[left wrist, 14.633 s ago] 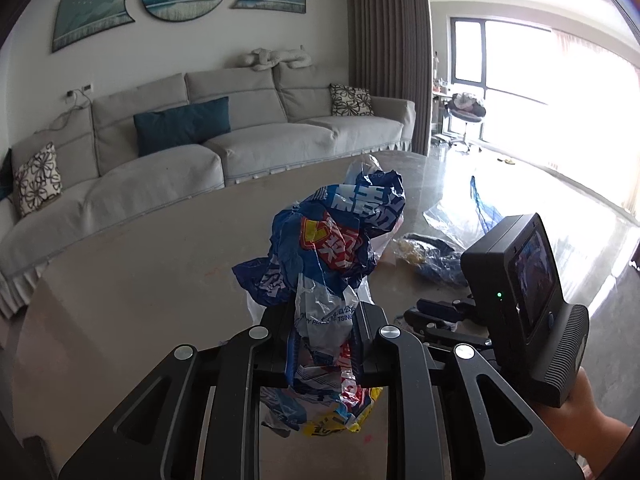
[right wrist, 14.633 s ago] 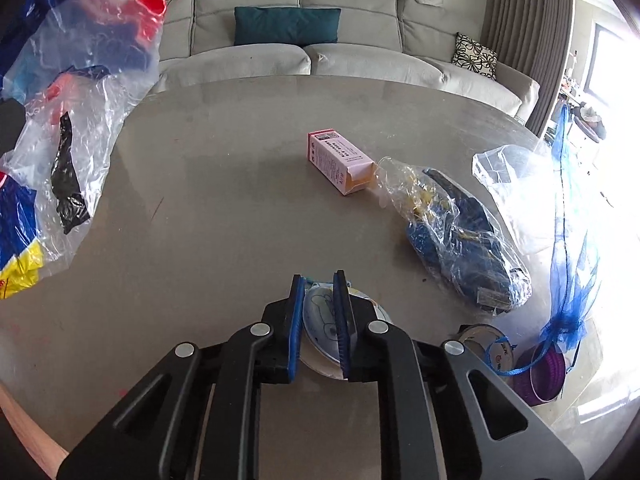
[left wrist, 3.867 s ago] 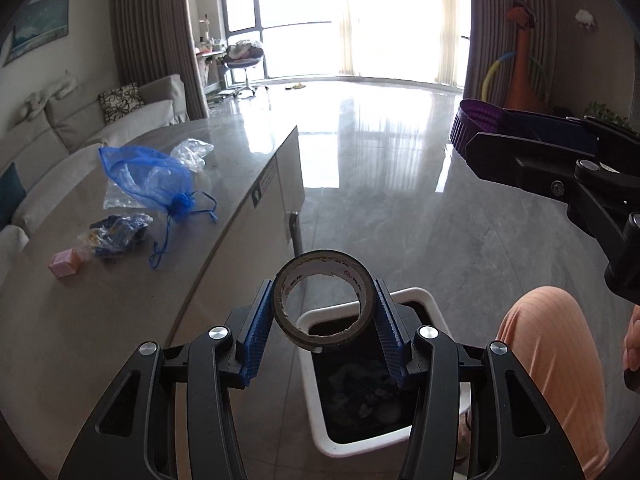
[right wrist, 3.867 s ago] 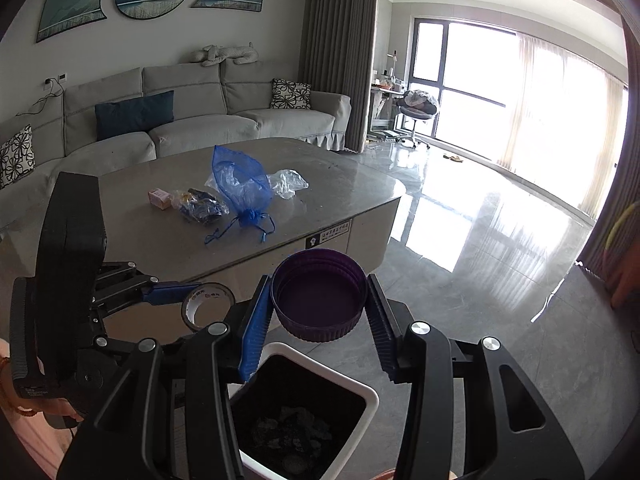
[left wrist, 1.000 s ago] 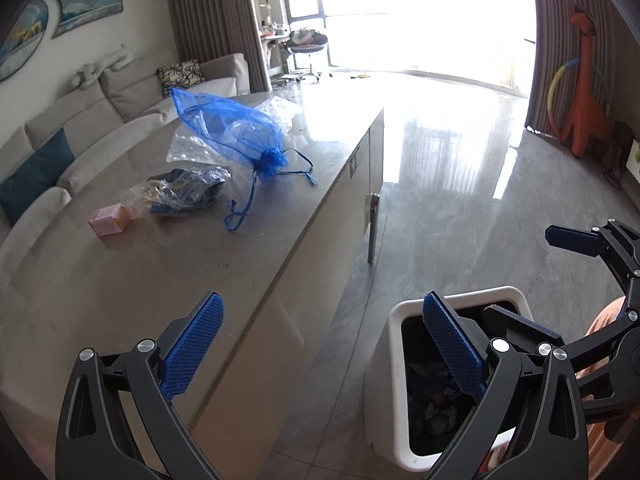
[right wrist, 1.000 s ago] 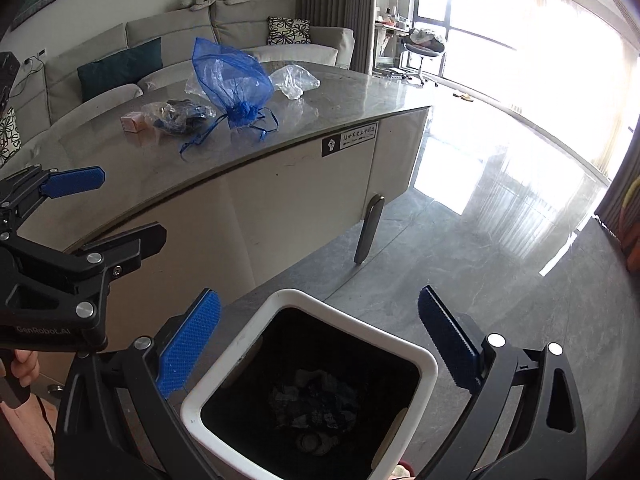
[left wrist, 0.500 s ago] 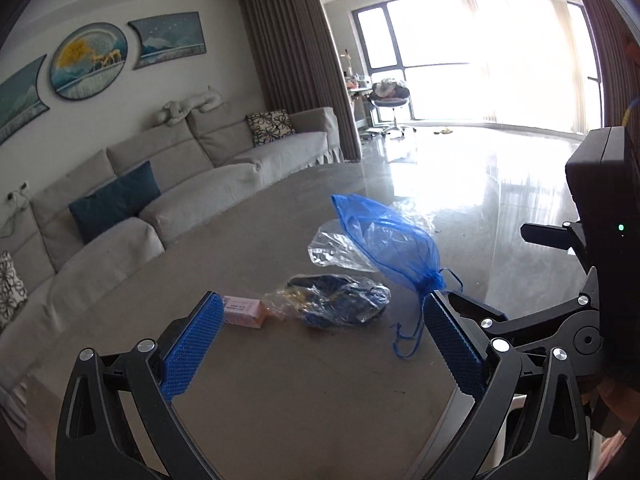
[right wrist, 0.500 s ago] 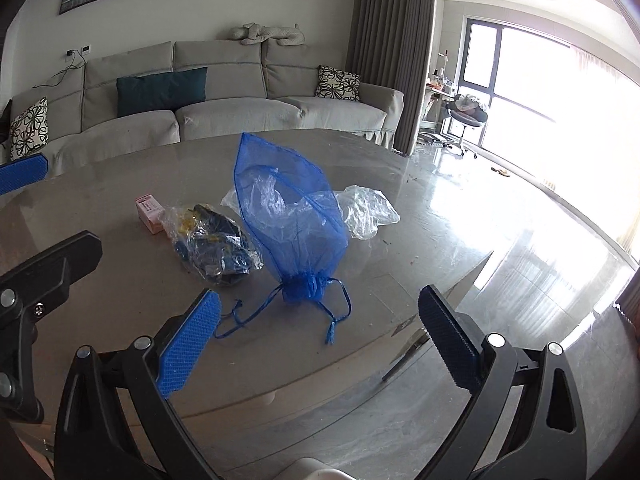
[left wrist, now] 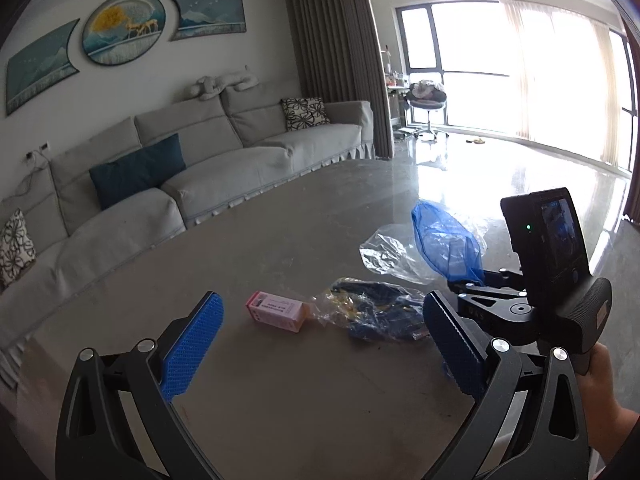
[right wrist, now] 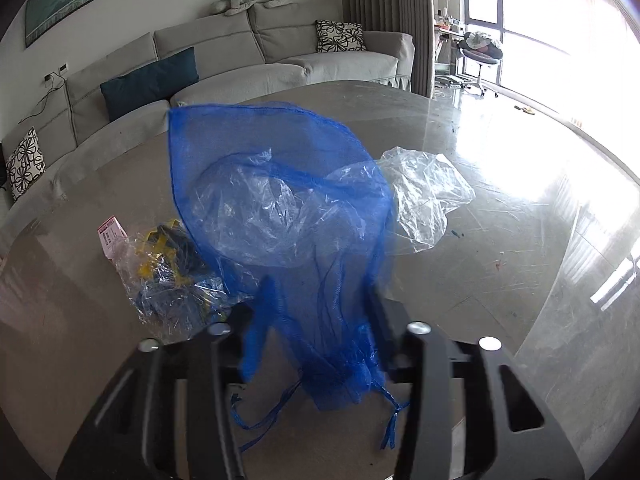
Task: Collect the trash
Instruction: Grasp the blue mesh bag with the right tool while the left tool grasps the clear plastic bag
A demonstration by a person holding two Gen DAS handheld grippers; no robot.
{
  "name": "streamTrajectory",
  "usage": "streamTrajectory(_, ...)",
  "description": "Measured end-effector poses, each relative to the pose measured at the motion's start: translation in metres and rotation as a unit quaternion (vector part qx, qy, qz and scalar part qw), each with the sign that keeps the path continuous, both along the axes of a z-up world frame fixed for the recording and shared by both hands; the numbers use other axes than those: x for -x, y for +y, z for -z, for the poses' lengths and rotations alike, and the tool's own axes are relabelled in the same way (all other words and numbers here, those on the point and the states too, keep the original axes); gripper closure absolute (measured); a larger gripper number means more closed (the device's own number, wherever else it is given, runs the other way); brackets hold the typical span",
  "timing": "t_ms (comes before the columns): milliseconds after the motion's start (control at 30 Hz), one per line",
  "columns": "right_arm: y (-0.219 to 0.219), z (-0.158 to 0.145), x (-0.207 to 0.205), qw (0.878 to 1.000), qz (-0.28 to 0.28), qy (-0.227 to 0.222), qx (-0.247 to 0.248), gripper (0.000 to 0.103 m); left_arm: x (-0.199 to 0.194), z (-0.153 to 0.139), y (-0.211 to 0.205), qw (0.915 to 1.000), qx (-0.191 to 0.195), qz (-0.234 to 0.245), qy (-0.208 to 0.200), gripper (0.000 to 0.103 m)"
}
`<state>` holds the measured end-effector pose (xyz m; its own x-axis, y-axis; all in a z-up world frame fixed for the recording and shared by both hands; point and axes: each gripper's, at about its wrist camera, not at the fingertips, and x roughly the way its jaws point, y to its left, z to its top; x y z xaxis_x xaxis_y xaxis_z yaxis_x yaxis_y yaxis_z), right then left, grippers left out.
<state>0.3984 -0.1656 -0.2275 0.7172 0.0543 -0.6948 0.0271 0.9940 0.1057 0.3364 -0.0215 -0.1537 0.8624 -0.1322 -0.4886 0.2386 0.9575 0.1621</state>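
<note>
1. Left tongs point(left wrist: 320, 344) spread wide, nothing between the blue pads point(left wrist: 192, 344), hovering over the grey counter point(left wrist: 280, 400).
2. Right tongs point(right wrist: 316, 344) closed narrow on the neck of a blue mesh bag point(right wrist: 280, 184); the bag stands up off the counter point(right wrist: 500, 280) in front of the lens, drawstrings point(right wrist: 390, 424) dangling below the fingers. Motion blur on the fingers, but the mesh is pinched between them.
3. In the left view the same right tongs point(left wrist: 476, 284) sit just right of the left one, with the blue mesh bag point(left wrist: 444, 244) rising from them, and a hand point(left wrist: 608, 396) on the handle at the lower right edge.
4. Just past the left tongs: pink box point(left wrist: 278, 311) lying flat on the counter, and beside it on the right a crumpled clear wrapper with blue and yellow contents point(left wrist: 372, 312), close to or touching the box.
5. Right view shows the same wrapper point(right wrist: 172, 280) left of the mesh bag, with the pink box point(right wrist: 110, 236) partly hidden behind it.
6. Further on: clear plastic bag point(right wrist: 424, 196) crumpled on the counter, behind and right of the mesh bag; also seen in the left view point(left wrist: 390, 258).
7. Beyond the counter: grey sofa point(left wrist: 200, 168) with teal cushion point(left wrist: 138, 168), wall art point(left wrist: 120, 28), curtains point(left wrist: 332, 48), bright windows point(left wrist: 500, 72).
</note>
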Motion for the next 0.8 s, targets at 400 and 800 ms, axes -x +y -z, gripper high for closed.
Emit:
streamTrajectory(400,-0.014,-0.053,0.058,0.997,-0.024,-0.067,0.015,0.100,-0.005,0.005,-0.016,0.9995,0.025,0.015,0.007,0.005)
streamTrajectory(800,-0.053,-0.073,0.051,0.996,-0.010,-0.083,0.028,0.099,-0.050,0.001,-0.086,0.9968,0.021,0.073,0.022,0.005)
